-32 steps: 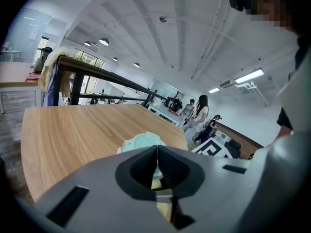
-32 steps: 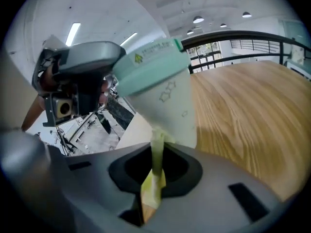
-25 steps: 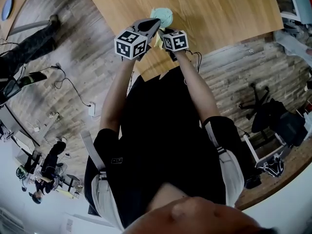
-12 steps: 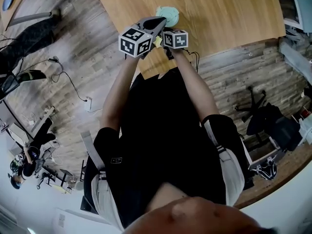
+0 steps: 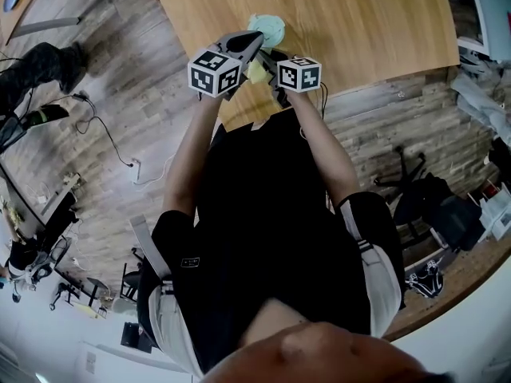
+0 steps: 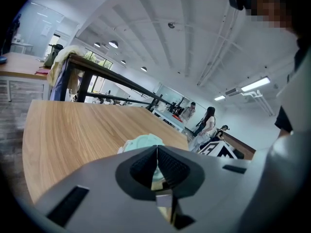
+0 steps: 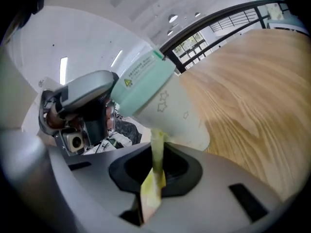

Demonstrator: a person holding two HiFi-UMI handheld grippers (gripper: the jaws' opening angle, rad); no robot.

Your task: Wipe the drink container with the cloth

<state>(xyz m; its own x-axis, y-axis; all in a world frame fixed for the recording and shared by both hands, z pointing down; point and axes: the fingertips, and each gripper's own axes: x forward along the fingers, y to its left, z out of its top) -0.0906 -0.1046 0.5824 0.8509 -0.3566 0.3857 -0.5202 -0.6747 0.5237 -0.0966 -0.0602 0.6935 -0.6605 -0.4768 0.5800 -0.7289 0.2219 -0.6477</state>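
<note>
Right gripper view gives me the best read: the drink cup [image 7: 163,106] hangs tilted over the wooden table [image 7: 257,101], mint lid end up by the left gripper [image 7: 85,106], pale starred body angled down. The right gripper [image 7: 158,166] has its jaws clamped on a folded yellow cloth [image 7: 154,181], whose top edge touches the cup's lower wall.

From the left gripper view, those jaws are pressed nearly together just behind the mint lid [image 6: 143,142]. I judge they are nipping the lid's rim, though the contact itself is hidden.

I'd expect the cup to be light, thin-walled and easy to dent, with a smooth, slick side. A rim grip is therefore the stiffest hold, and the wiping should stay gentle. The cloth is soft and limp, so only the part close to the jaws will push.

Nothing stands between cloth and cup. An office chair [image 5: 415,166] and floor cables [image 5: 120,146] are well apart, below the table edge.
</note>
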